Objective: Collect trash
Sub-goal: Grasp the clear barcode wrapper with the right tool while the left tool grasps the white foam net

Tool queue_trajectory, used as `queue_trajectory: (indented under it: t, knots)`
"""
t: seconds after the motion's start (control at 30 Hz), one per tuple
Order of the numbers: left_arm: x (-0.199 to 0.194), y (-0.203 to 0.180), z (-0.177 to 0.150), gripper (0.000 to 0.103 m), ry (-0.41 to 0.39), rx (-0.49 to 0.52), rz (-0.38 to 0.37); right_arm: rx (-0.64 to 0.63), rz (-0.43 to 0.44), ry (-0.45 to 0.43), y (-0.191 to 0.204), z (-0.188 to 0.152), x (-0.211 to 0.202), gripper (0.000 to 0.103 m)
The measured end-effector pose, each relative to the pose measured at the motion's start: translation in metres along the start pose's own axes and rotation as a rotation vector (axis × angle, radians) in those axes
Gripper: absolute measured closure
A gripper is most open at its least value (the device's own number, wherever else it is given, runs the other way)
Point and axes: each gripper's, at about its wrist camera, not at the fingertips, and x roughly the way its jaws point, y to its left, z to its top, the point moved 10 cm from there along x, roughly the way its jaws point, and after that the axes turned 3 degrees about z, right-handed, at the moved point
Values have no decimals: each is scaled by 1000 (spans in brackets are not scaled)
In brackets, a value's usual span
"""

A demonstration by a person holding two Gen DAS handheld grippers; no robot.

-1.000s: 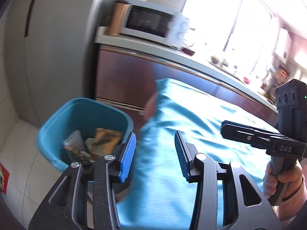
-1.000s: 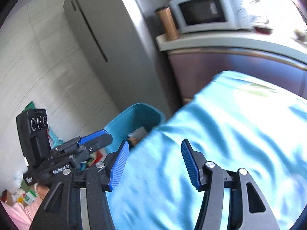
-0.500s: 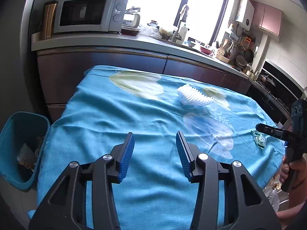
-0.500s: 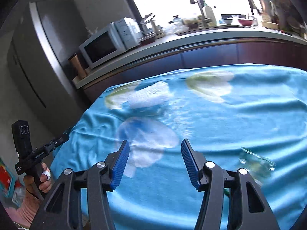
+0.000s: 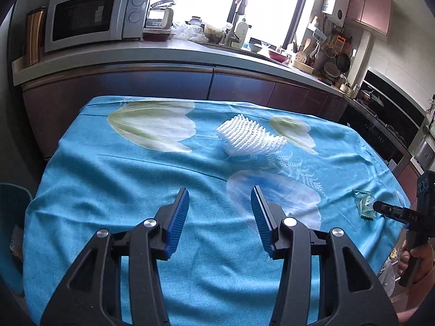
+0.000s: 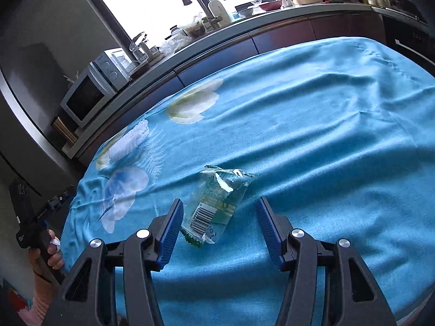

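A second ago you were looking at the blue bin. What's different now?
Both grippers swung away from the bin toward the table. The right gripper now hangs open over the clear wrapper, not touching it. The left gripper stayed open and empty over the blue tablecloth. The white foam net hasn't moved.

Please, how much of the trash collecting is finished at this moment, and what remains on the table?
Done: the teal plastic bin at the table's left already holds some trash. In hand: nothing; the right gripper is open around the clear green-printed plastic wrapper, not closed, and the left gripper is open and empty. Left: that wrapper and the white foam mesh sleeve on the blue floral tablecloth.
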Motion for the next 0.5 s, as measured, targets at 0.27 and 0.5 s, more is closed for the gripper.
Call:
queue_trajectory:
  t: [0.27,0.5]
  knots:
    - [15,-9,2,55,24,10,-8,25,88,17,12,2,13,82]
    - [36,-17,13,53,56,9,-33,-5,143,3,28,9,13,94]
